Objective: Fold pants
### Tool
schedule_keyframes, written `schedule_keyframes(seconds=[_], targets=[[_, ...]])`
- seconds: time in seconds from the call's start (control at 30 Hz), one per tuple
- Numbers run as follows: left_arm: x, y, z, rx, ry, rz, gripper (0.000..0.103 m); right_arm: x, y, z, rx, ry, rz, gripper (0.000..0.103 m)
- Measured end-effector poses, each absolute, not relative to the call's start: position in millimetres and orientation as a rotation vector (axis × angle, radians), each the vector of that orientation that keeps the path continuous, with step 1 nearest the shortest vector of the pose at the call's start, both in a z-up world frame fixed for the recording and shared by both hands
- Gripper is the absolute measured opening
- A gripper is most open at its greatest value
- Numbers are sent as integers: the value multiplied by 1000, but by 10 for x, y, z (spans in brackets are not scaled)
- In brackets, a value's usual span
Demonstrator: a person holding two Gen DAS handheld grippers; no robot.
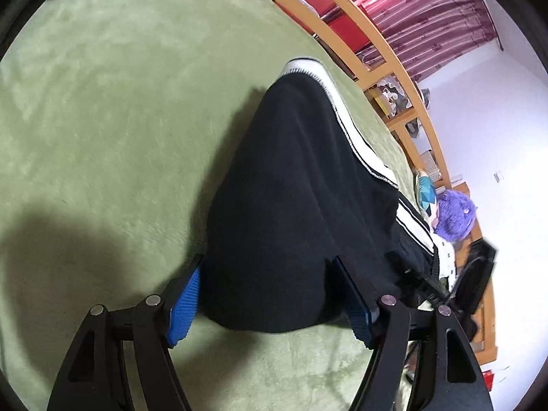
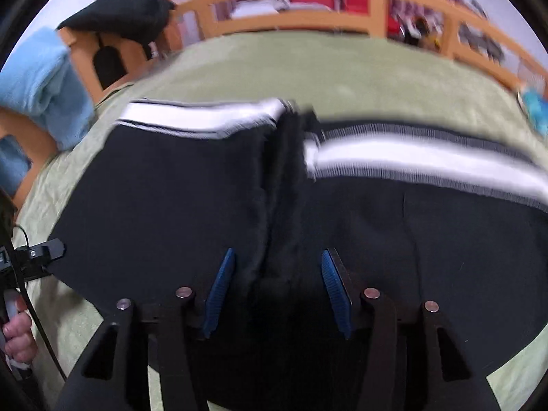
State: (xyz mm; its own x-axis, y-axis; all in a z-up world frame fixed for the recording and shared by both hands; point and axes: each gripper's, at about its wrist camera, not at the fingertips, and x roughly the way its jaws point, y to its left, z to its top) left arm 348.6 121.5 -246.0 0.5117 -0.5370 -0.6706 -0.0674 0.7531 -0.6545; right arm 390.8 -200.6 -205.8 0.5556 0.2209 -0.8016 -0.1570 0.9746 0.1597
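Black pants (image 1: pixel 291 188) with white side stripes lie on a green blanket (image 1: pixel 102 120). In the left wrist view my left gripper (image 1: pixel 267 267) is open, its blue pads either side of the near fold of the black fabric. In the right wrist view the pants (image 2: pixel 171 198) spread wide, the white stripe (image 2: pixel 394 157) running along the far edge and a bunched seam down the middle. My right gripper (image 2: pixel 277 257) is open over that seam, pads apart, touching nothing that I can tell. The right view is motion blurred.
A wooden bed rail (image 1: pixel 387 51) curves behind the blanket, with red curtains beyond. A purple plush (image 1: pixel 455 212) and a teal item lie at the right edge. A light blue towel (image 2: pixel 44 85) hangs at the left, with a dark cloth (image 2: pixel 120 13) on the rail.
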Motion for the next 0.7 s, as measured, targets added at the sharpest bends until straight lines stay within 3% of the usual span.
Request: schedule_keyframes(seconds=[0.2, 0.3, 0.4, 0.57, 0.7], targets=[[3523, 1102, -2455, -643, 1009, -307, 76, 4126, -2069, -2198, 267, 1011, 348, 55], [3534, 1095, -2468, -655, 1006, -307, 76, 4211, -1979, -2284, 194, 1019, 306, 34], [3527, 1106, -2455, -675, 993, -318, 76, 4141, -2123, -2227, 284, 997, 318, 20], [3480, 983, -2283, -619, 943, -355, 76, 3774, -2186, -1869, 209, 898, 267, 18], [3582, 1015, -2510, -676, 1031, -301, 77, 3973, -2252, -2278, 287, 1016, 243, 24]])
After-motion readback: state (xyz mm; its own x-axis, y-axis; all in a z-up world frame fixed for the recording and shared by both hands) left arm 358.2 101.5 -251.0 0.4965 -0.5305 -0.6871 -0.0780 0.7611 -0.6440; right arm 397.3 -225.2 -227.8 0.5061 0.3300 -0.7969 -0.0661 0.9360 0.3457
